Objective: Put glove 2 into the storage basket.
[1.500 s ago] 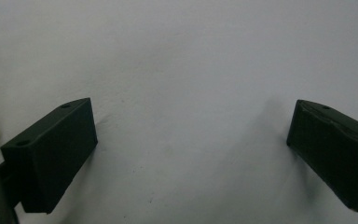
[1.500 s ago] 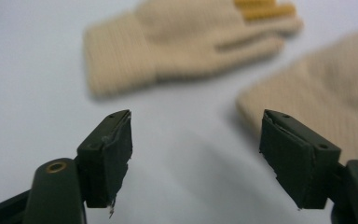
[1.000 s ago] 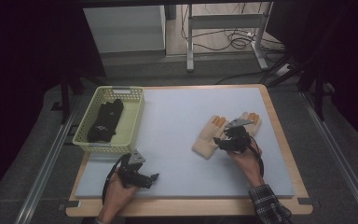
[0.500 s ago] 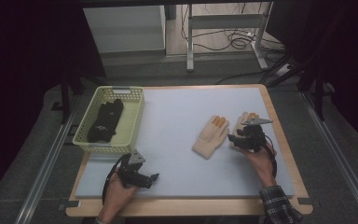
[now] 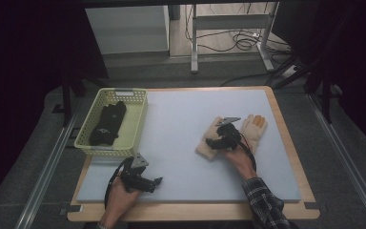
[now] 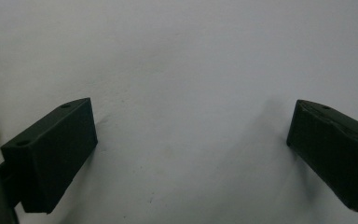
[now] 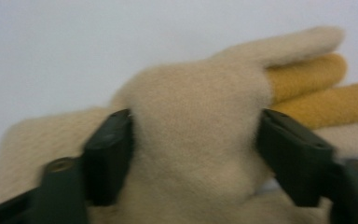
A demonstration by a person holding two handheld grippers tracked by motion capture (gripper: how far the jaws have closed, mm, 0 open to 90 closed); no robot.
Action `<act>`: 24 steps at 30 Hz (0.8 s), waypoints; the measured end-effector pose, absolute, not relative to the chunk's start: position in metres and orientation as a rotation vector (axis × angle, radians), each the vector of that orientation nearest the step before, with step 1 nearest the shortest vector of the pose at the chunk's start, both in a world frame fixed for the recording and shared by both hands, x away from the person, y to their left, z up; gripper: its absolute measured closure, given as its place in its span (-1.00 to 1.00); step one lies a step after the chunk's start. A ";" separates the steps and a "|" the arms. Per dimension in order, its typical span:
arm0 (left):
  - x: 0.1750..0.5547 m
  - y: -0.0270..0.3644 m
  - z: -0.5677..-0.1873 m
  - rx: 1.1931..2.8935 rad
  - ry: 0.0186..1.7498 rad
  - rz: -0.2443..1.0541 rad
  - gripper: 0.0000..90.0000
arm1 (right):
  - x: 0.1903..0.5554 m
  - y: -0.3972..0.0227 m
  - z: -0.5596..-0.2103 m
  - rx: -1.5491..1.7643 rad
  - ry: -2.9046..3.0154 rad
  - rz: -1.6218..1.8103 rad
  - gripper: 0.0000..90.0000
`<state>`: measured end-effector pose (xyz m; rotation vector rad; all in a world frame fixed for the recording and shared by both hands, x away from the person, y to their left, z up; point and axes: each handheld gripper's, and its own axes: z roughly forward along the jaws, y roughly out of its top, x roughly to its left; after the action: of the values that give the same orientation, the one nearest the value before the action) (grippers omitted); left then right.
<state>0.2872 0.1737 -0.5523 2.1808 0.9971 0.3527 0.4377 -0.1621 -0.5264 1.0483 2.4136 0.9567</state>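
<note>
Two beige knitted gloves with orange fingers lie on the right half of the pale mat. In the high view my right gripper (image 5: 214, 142) is down on the left glove (image 5: 205, 149), and the right glove (image 5: 256, 126) lies free beside it. In the right gripper view a hump of that glove (image 7: 196, 107) fills the gap of the right gripper (image 7: 193, 154) and touches both black pads. Those jaws have just been opening, with the glove between them. My left gripper (image 5: 155, 183) rests near the front edge, wide open over bare mat (image 6: 191, 154).
A yellow-green mesh basket (image 5: 138, 119) stands at the mat's left side with black gloves (image 5: 107, 125) inside. The wooden table border (image 5: 286, 143) frames the mat. Dark frame rails run along both sides, and cables lie on the floor behind.
My right gripper swung from between the gloves to the right glove, then back left onto the left glove. Both gloves have stayed where they were, and the left hand has kept still.
</note>
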 end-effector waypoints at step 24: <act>0.287 0.174 -0.552 2.181 0.997 0.353 -0.96 | 0.367 -0.155 -0.499 0.855 2.577 1.156 -0.13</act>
<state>0.2873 0.1738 -0.5523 2.1811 0.9971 0.3528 0.3670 -0.1552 -0.4991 0.8554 2.5767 1.1560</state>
